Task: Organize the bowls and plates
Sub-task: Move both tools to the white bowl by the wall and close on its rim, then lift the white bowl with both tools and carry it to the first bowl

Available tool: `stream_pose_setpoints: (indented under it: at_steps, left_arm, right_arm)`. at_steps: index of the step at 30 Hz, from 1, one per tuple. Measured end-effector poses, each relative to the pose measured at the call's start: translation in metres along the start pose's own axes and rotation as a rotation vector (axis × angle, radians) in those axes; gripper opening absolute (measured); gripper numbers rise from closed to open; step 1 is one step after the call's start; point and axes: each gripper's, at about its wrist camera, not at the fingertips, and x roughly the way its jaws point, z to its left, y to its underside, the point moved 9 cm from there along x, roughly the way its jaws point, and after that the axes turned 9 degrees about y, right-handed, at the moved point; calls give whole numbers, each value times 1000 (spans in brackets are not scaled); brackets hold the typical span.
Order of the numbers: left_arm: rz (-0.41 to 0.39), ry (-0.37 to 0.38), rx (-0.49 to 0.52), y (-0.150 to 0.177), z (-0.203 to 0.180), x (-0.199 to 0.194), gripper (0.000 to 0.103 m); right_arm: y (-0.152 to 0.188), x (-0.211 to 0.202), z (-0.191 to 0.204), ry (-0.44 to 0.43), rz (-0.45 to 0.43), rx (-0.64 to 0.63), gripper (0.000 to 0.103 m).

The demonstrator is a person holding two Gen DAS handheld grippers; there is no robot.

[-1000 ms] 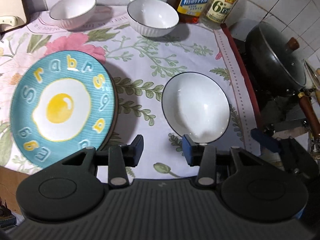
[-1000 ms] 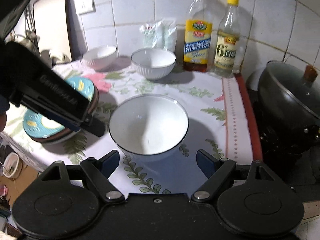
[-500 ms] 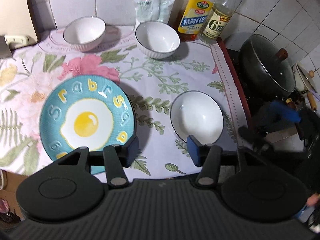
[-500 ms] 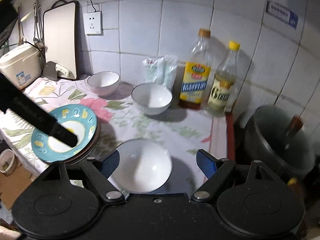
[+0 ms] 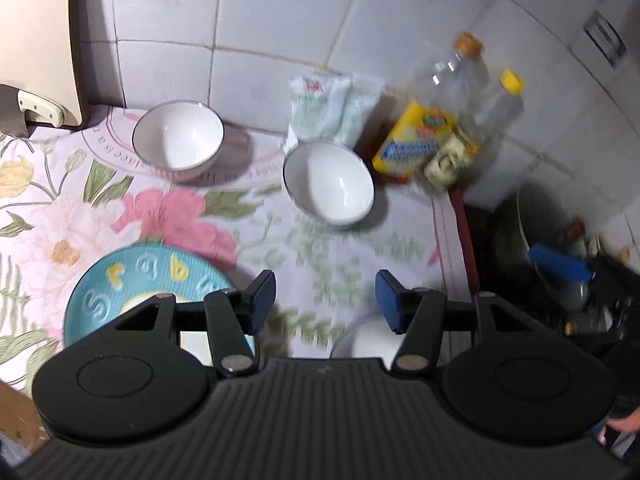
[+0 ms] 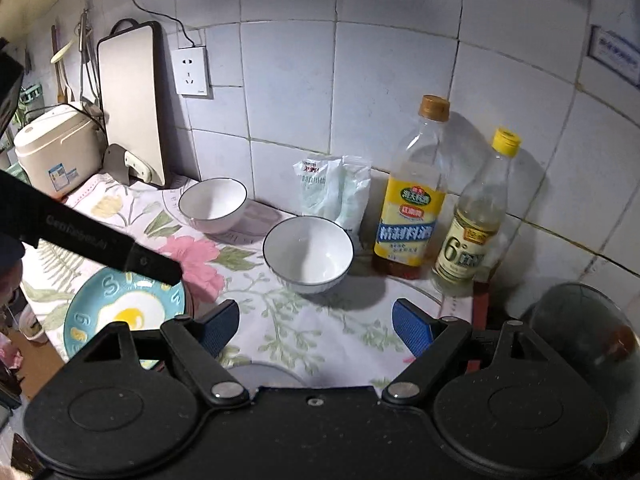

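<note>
I count three white bowls, one blue egg plate (image 6: 124, 312) and two bottles on the counter (image 6: 320, 332). Taking the egg plate as my landmark: the far bowl (image 6: 213, 205) sits behind it near the wall, the middle bowl (image 6: 308, 254) behind and to its right, and the near bowl (image 5: 366, 340) right of it at the counter's front edge. The oil bottle (image 6: 414, 200) and vinegar bottle (image 6: 474, 224) stand far right of the plate, against the tiles.

The near bowl is mostly hidden behind my rigs, only a pale rim showing in either view. The plate's front half is cut off too, and a brown edge under it is too unclear to count. The left view is smeared by motion.

Both left tongs (image 5: 325, 300) and right tongs (image 6: 316, 328) are spread apart, holding nothing. Since half a second ago both cameras have lifted and tilted toward the wall, so the near bowl has slipped almost out of sight.
</note>
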Motion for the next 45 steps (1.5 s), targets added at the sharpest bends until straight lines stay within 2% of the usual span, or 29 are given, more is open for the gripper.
stream_pose_setpoints:
  at_steps: [3, 8, 13, 17, 20, 24, 25, 27, 28, 29, 32, 36, 40, 45]
  left_arm:
    - [-37, -10, -7, -15, 3, 18, 54]
    - [-65, -50, -31, -31, 17, 58, 52]
    - [-65, -69, -57, -37, 31, 96, 50]
    - [-37, -84, -24, -37, 33, 123, 49]
    - [-38, -116, 15, -39, 34, 137, 49]
    - [-21, -128, -10, -42, 43, 151, 49]
    - [-17, -131, -16, -42, 45, 154, 49]
    - [3, -130, -28, -42, 48, 162, 42]
    - [24, -128, -36, -42, 50, 166, 34]
    - [44, -123, -47, -40, 51, 170, 28]
    - [55, -99, -76, -37, 51, 175, 21]
    - [77, -124, -47, -32, 45, 175, 18]
    - [101, -127, -60, -25, 41, 171, 17]
    - [132, -135, -36, -19, 30, 149, 17]
  right_arm:
    - [-9, 23, -6, -32, 23, 31, 85]
    - [-23, 68, -18, -104, 64, 178, 81]
    - [-19, 122, -27, -105, 149, 270, 65]
    - [-13, 157, -24, -94, 202, 292, 61]
    - [-6, 183, -24, -89, 280, 382, 55]
    - [-4, 205, -28, -64, 308, 421, 54]
    - [-3, 210, -29, -58, 320, 427, 50]
    - [0, 219, -30, -67, 342, 454, 42]
    - [3, 223, -30, -77, 361, 470, 29]
    - [5, 226, -29, -91, 379, 485, 23]
    - [6, 228, -27, -118, 392, 508, 12]
    - [6, 226, -23, -96, 407, 494, 12]
    - [3, 214, -18, -89, 406, 474, 12]
    - [7, 188, -19, -86, 428, 496, 12]
